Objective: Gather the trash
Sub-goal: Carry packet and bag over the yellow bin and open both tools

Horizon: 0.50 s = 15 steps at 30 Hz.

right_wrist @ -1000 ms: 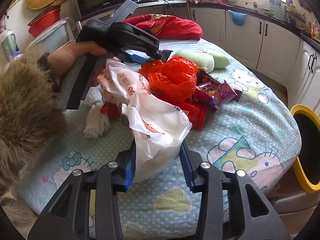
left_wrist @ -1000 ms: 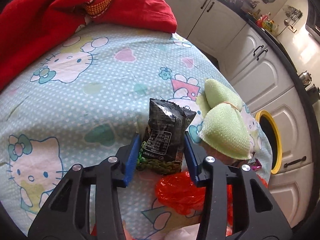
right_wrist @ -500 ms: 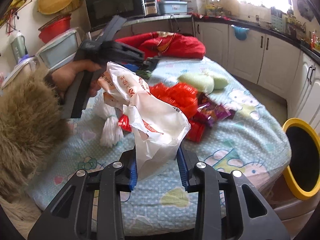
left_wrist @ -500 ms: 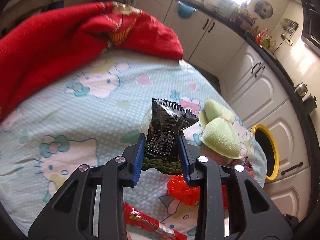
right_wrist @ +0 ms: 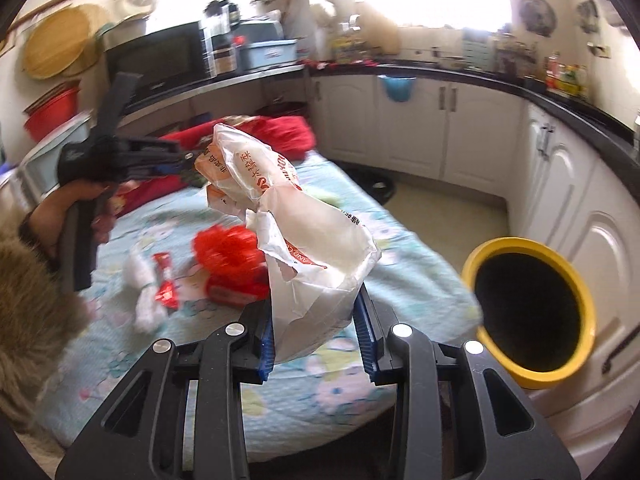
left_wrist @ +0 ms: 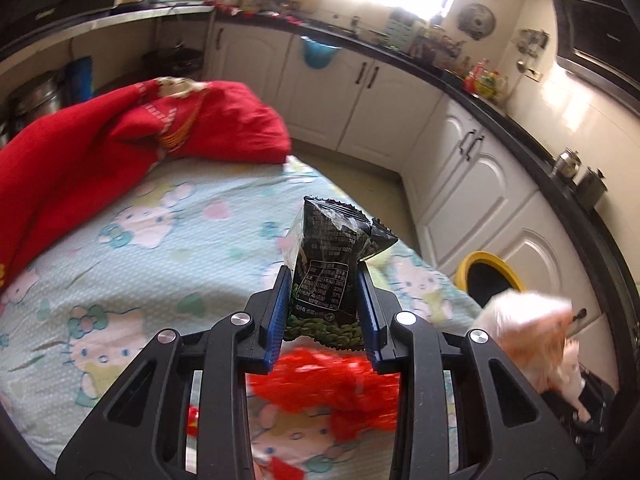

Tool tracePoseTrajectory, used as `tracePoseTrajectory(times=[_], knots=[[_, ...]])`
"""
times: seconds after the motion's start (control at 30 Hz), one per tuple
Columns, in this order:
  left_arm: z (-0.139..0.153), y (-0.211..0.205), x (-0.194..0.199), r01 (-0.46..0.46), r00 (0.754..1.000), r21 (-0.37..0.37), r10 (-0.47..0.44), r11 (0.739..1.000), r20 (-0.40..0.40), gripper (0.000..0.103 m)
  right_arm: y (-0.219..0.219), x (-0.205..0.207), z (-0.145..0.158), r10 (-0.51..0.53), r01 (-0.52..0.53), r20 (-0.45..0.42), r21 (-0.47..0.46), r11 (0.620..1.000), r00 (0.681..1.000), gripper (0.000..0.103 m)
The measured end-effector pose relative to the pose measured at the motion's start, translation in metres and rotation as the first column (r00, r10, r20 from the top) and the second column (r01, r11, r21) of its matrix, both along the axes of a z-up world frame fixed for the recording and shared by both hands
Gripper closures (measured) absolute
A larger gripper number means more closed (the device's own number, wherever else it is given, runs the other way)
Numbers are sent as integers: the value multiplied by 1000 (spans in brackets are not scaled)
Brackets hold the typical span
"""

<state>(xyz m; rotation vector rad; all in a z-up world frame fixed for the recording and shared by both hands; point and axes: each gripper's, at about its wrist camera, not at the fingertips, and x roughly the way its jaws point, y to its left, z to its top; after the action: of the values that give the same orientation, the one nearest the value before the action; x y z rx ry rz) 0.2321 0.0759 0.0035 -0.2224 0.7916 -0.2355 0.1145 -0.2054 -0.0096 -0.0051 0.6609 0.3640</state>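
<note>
My left gripper (left_wrist: 324,316) is shut on a black snack packet (left_wrist: 330,268) and holds it upright, high above the table. My right gripper (right_wrist: 316,336) is shut on a white plastic bag (right_wrist: 304,248) with orange print, lifted off the table. A yellow-rimmed bin (right_wrist: 532,304) stands on the floor to the right of the table; it also shows in the left wrist view (left_wrist: 490,280). A red crumpled bag (right_wrist: 228,248), a red wrapper (right_wrist: 166,280) and a white wad (right_wrist: 142,292) lie on the tablecloth.
The table carries a Hello Kitty cloth (left_wrist: 160,248) with a red blanket (left_wrist: 120,148) heaped at its far end. White cabinets (right_wrist: 452,128) and a black counter ring the room. The left gripper and hand (right_wrist: 100,168) show at the left of the right wrist view.
Both grippers have risen well above the table with their loads. The right one has swung toward the yellow bin, which now looks much nearer. The left packet is held higher.
</note>
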Motion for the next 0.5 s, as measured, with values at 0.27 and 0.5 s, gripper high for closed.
tracePoseTrajectory(times=[0.27, 0.5], knots=[[10, -55, 1, 91, 995, 19, -91, 996, 36, 78, -59, 6, 8, -178, 178, 24, 20, 984, 984, 71], [13, -105, 2, 181, 982, 28, -182, 983, 48, 78, -101, 11, 8, -294, 293, 28, 38, 955, 955, 71]])
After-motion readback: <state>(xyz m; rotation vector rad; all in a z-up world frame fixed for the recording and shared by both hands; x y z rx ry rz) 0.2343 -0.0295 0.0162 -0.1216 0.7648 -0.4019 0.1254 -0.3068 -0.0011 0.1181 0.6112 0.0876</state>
